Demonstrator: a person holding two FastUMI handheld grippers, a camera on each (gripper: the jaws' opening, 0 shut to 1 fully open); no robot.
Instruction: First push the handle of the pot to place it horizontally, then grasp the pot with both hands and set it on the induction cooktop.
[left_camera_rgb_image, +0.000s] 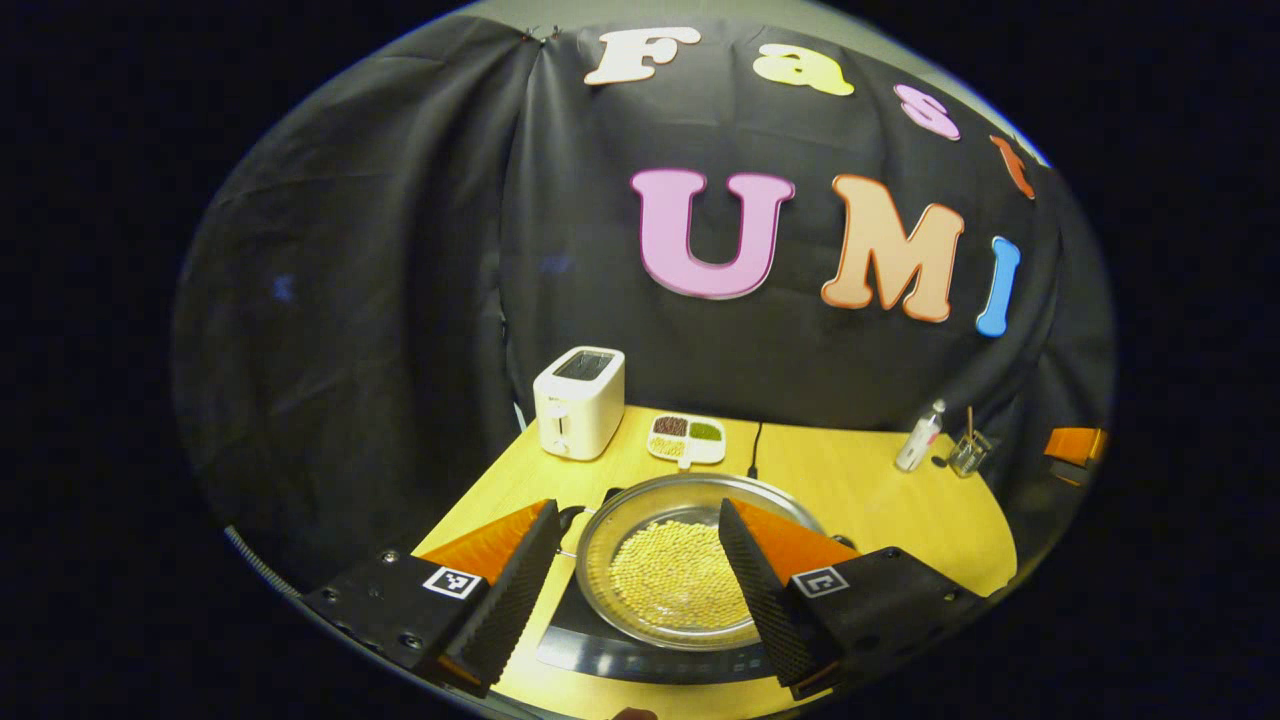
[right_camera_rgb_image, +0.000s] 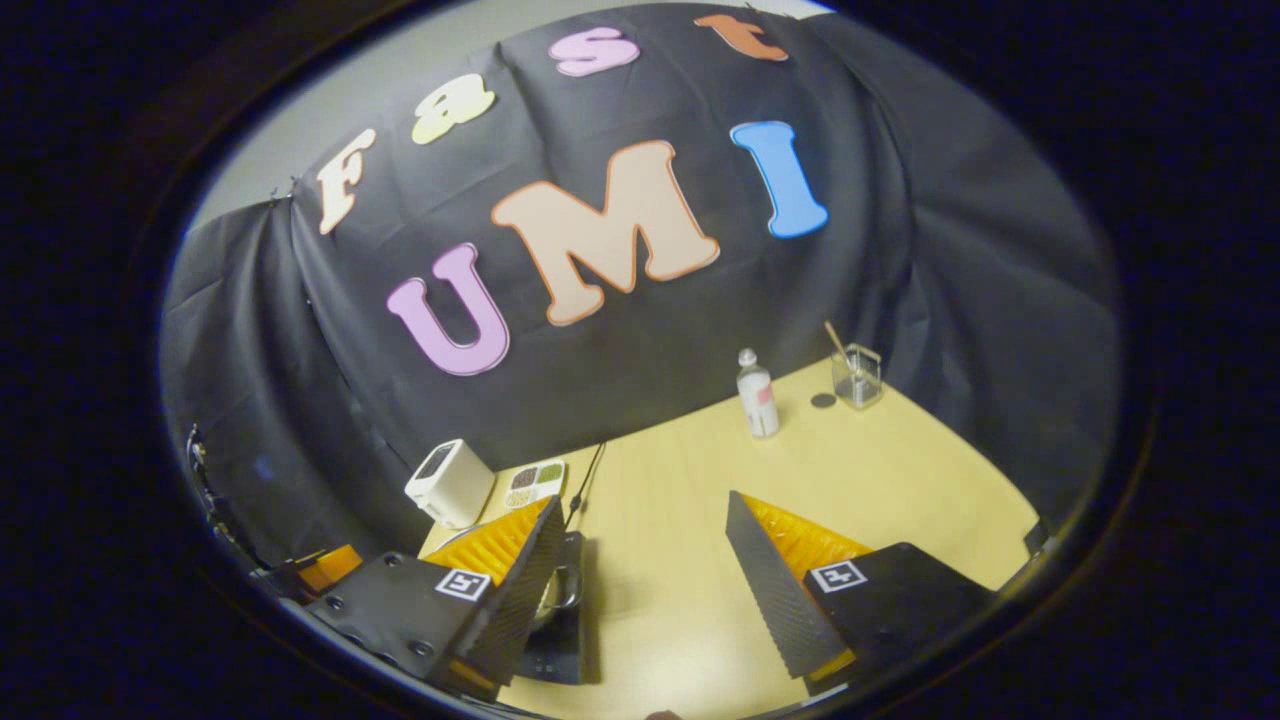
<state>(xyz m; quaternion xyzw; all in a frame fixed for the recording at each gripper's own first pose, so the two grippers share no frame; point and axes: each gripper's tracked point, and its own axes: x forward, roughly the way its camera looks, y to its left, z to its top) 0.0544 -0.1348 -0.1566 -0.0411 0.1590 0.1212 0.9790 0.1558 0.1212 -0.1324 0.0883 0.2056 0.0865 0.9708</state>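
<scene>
**While both tongs hang open, the pot sits on the cooktop**

While the left tongs (left_camera_rgb_image: 640, 585) hover above the near edge of the pale wooden bench (left_camera_rgb_image: 870, 490), their fingers stand wide apart, holding nothing. Between them, in the left gripper view, lies the round shallow steel pot (left_camera_rgb_image: 640, 510) with a layer of yellow beans inside. It rests on the flat black induction cooktop (left_camera_rgb_image: 600, 655), near the bench's front edge.

At the back left corner stands a white two-slot toaster (left_camera_rgb_image: 579, 402). Just beside it is a white divided dish (left_camera_rgb_image: 686, 438) holding dark, green and pale grains.

Toward the back right corner stand a small clear plastic bottle (right_camera_rgb_image: 757, 394) and a clear glass cup (right_camera_rgb_image: 858, 375) with a stick in it.

In the right gripper view, the right tongs (right_camera_rgb_image: 645, 575) are also spread apart and empty over bare bench, with the cooktop's edge just past the left-hand finger.
</scene>
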